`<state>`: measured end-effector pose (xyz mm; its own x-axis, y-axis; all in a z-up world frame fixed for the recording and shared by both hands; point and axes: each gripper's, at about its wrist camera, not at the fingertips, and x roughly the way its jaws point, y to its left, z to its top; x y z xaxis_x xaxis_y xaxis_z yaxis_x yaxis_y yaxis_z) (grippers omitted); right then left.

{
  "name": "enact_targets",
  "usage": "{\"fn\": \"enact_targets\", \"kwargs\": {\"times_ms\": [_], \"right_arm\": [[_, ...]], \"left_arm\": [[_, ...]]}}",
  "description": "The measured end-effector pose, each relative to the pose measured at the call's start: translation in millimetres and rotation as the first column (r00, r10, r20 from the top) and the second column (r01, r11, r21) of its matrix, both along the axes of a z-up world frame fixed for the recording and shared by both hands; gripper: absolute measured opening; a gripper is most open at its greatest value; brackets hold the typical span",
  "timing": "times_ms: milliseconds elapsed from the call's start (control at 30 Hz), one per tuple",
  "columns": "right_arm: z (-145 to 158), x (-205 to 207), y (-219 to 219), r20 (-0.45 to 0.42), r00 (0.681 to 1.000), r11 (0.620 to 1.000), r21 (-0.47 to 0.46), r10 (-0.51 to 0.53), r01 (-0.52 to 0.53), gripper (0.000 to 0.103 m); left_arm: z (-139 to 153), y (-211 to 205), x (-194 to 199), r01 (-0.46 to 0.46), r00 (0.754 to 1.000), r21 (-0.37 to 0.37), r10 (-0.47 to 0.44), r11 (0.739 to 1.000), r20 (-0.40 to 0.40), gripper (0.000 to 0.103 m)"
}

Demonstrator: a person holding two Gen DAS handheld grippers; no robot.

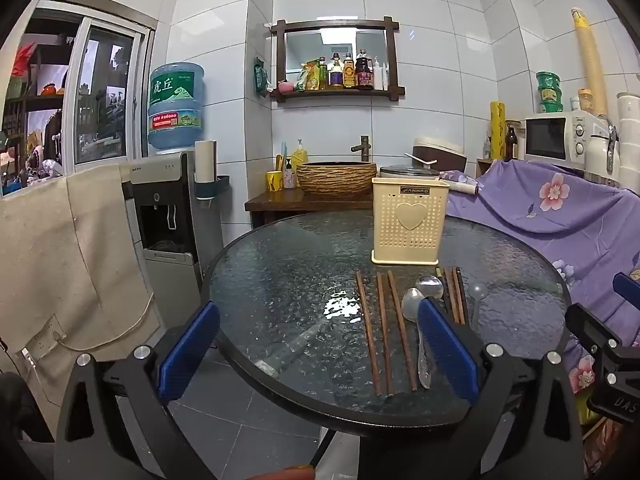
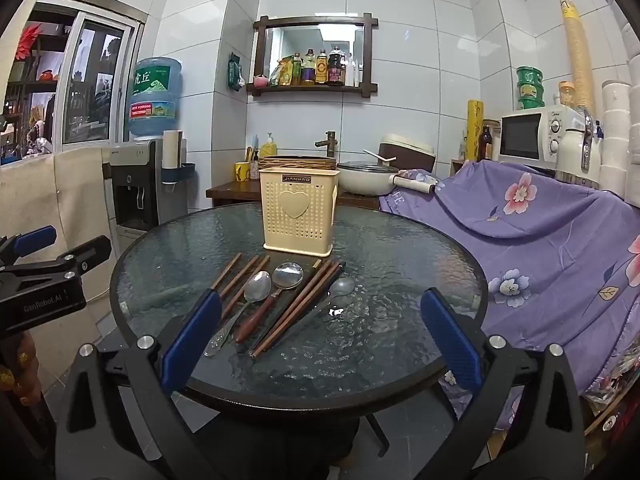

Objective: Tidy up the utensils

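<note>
A cream perforated utensil holder (image 1: 409,222) (image 2: 298,213) with a heart stands at the far side of a round glass table (image 1: 280,272) (image 2: 384,248). In front of it lie brown wooden chopsticks (image 1: 382,328) (image 2: 298,308), a metal spoon (image 1: 414,304) (image 2: 256,286), a wooden-handled spoon (image 1: 429,286) (image 2: 287,274) and a clear plastic spoon (image 1: 478,292) (image 2: 342,286). My left gripper (image 1: 320,340) is open and empty above the table's near edge, left of the utensils. My right gripper (image 2: 320,332) is open and empty, just before the utensils.
A water dispenser (image 1: 176,216) stands left of the table. A purple flowered cloth (image 1: 560,224) (image 2: 540,232) covers furniture on the right, with a microwave (image 2: 536,136) behind. A wooden counter with a woven basin (image 1: 338,176) and pot (image 2: 366,178) is behind the table.
</note>
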<state>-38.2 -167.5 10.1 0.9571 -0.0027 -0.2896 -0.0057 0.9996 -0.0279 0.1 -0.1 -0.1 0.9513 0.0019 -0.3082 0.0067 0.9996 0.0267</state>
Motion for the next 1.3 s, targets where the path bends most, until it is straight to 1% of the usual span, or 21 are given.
{"fn": "enact_targets", "kwargs": {"times_ms": [67,100,267,300,533,600,1300], "right_arm": [[0,0,0,-0.001,1.0,1.0,-0.001,-0.001,0.001,0.098],[0,0,0,0.0,1.0,1.0,0.0,-0.001,0.001,0.098],[0,0,0,0.004,1.0,1.0,0.002,-0.002,0.002,0.098],[0,0,1,0.001,1.0,1.0,-0.003,-0.003,0.003,0.098],[0,0,2,0.005,1.0,1.0,-0.003,-0.009,0.009,0.098],[0,0,1,0.005,1.0,1.0,-0.002,-0.008,0.008,0.098],[0,0,1,0.004,1.0,1.0,0.0,-0.01,0.01,0.098]], "left_arm": [[0,0,0,0.002,1.0,0.005,-0.002,1.0,-0.001,0.098],[0,-2,1,0.0,1.0,0.019,0.0,1.0,-0.008,0.098],[0,-1,3,-0.002,1.0,0.006,0.002,1.0,-0.009,0.098],[7,1,0,-0.002,1.0,0.013,0.002,1.0,-0.005,0.098],[17,7,-2,0.001,1.0,0.001,-0.001,1.0,-0.008,0.098],[3,-3,-1,0.0,1.0,0.023,0.0,1.0,0.0,0.098],[-1,-3,0,0.007,1.0,0.02,-0.007,1.0,-0.002,0.098]]}}
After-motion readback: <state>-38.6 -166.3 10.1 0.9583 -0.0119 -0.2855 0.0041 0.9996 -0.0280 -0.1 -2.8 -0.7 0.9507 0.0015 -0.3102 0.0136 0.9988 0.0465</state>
